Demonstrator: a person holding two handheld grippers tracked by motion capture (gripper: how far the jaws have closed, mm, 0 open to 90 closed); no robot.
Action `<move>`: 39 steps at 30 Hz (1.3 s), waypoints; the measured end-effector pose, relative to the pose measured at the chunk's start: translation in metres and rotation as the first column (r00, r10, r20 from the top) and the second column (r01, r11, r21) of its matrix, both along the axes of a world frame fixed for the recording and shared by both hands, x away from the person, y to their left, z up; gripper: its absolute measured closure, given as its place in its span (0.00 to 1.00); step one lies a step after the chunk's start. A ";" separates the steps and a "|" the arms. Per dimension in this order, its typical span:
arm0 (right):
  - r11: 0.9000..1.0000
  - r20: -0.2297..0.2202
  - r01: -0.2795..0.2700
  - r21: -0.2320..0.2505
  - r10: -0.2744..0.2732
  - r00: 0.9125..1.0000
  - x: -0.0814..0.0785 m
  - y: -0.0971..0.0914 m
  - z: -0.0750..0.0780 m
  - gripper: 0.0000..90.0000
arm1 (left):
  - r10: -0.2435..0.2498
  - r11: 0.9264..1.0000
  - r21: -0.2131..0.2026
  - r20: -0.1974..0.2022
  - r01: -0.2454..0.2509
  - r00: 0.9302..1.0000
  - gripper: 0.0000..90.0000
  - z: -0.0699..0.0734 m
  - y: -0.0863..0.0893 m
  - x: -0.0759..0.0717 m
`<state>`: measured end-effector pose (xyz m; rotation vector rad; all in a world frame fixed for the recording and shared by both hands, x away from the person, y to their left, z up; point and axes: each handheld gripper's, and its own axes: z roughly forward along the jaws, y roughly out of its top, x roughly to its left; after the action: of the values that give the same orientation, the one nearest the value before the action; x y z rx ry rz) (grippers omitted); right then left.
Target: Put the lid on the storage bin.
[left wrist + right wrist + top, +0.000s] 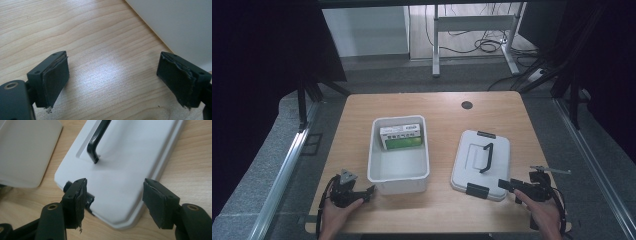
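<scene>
In the high view, a wooden surface (437, 107) is seen, on which a white open-topped bin (398, 154) is placed left of centre; a green-and-white box (401, 136) is held inside the bin, against its far wall. To the right of the bin, apart from it, a white lid (481, 159) is laid flat, fitted with a black handle (486, 157) on top and black latches at its near and far edges. A dark round hole (467, 105) is noted in the surface near the far edge. The left gripper (371, 190) is held by a hand (338, 214) at the near left, its tips just beside the bin's near left corner. The right gripper (504, 184) is held by the other hand (543, 212) at the near right, its tips at the lid's near right corner. In the left gripper view, the left gripper (113, 75) is shown wide open with nothing between its jaws; bare wood is seen beneath, and the bin's white wall (180, 27) is seen at upper right. In the right gripper view, the right gripper (115, 197) is shown wide open and empty, its jaws set to either side of the lid's (130, 170) near corner; the handle (97, 140) and part of the bin (25, 152) are visible beyond.
</scene>
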<state>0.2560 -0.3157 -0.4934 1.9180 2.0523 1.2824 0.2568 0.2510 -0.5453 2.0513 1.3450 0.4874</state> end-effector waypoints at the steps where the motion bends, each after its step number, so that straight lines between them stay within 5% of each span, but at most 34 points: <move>1: 1.000 0.003 0.005 0.003 -0.005 1.000 0.001 -0.001 0.001 0.40 | 0.002 1.000 0.000 0.001 -0.002 1.000 0.12 0.000 0.000 0.000; 39: 0.999 -0.007 0.049 -0.011 -0.049 0.999 -0.003 0.002 0.024 0.41 | -0.026 1.000 0.000 0.003 0.026 1.000 0.14 0.000 0.003 -0.005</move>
<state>0.2525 -0.3138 -0.4693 1.9583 1.9984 1.2531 0.2515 0.2536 -0.5450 2.0641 1.3151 0.4788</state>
